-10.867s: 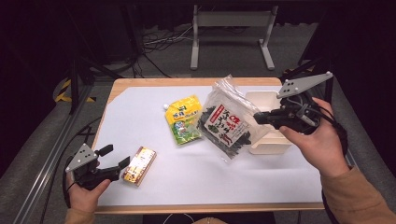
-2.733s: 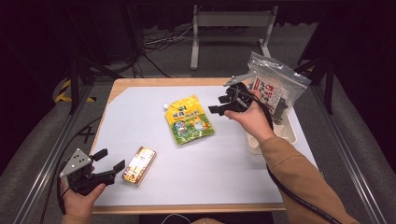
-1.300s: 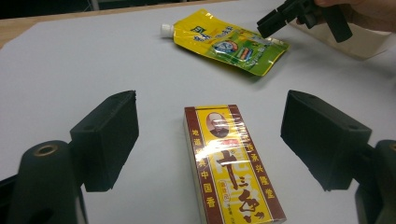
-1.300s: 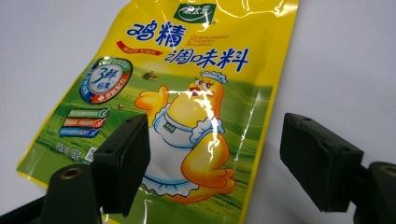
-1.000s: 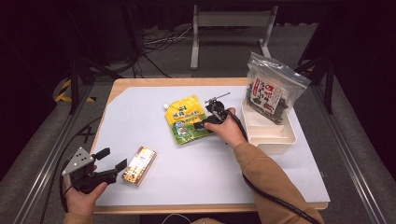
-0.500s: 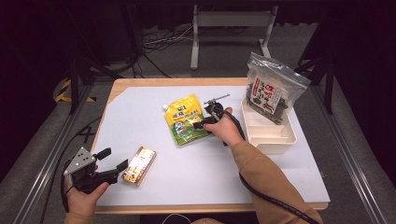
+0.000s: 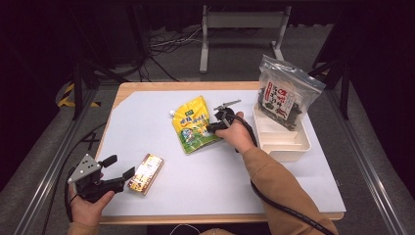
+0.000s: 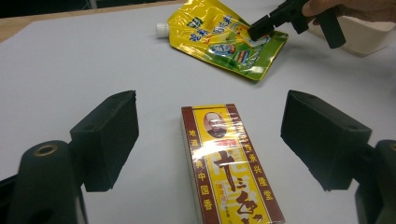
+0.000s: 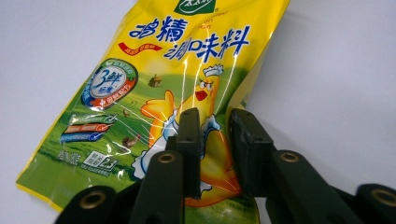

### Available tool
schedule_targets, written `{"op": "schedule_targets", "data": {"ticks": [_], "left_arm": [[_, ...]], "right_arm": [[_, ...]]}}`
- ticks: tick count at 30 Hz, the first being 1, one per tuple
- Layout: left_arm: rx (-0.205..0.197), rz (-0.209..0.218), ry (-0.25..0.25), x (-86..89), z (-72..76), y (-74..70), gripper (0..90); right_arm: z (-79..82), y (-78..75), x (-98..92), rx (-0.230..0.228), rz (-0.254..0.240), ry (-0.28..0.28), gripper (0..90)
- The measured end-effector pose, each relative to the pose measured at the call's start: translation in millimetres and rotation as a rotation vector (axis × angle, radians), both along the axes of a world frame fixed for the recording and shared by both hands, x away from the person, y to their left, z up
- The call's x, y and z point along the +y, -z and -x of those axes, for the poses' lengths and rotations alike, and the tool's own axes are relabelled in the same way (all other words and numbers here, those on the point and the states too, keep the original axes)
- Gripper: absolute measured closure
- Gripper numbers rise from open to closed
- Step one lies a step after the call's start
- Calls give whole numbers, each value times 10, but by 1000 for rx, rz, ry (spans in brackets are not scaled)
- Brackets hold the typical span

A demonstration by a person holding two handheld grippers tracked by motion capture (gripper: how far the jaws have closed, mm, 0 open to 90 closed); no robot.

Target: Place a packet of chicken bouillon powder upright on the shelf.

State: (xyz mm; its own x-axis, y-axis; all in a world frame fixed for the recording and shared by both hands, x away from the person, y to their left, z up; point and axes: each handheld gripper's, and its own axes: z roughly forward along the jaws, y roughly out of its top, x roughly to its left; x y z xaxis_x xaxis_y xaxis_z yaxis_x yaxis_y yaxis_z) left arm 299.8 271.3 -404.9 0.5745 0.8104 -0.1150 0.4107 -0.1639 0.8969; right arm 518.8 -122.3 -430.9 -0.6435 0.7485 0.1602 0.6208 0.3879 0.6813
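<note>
A yellow spouted seasoning pouch (image 7: pixel 192 125) lies flat at the table's middle. My right gripper (image 7: pixel 211 129) is at its right edge, and in the right gripper view the jaws (image 9: pixel 215 130) stand nearly together with the pouch's (image 9: pixel 163 79) edge pinched between them. A brown and yellow box (image 7: pixel 146 174) lies at the front left. My left gripper (image 7: pixel 121 166) rests low beside it, open; in the left gripper view its jaws (image 8: pixel 208 100) stand wide on either side of the box's (image 8: pixel 229 163) far end, not touching it. That view also holds the pouch (image 8: pixel 219 39) and the right gripper (image 8: pixel 258 30) farther off.
A white divided tray (image 7: pixel 288 147) stands at the right of the table, with a clear bag of dark seaweed (image 7: pixel 286 93) leaning upright in its far end. White sheet covers the tabletop; a metal stand and cables are on the floor behind.
My right gripper set the seaweed bag upright in the tray, then came left to the pouch and closed on its edge. The left gripper and box have stayed put.
</note>
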Motion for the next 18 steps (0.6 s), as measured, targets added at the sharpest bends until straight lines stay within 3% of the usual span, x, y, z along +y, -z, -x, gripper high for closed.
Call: {"op": "schedule_targets", "data": {"ticks": [8,12,18], "left_arm": [[-1,5,-2,-1,-1,0,198],[2,4,0,-6,-4,1,198],[1,2,0,-16,-1,-1,198]], "right_arm": [[72,-23,15,-48,22,-16,831],[105,-53,-12,-61,0,-23,845],[208,-137,-26,-115,-7,-45,857]]}}
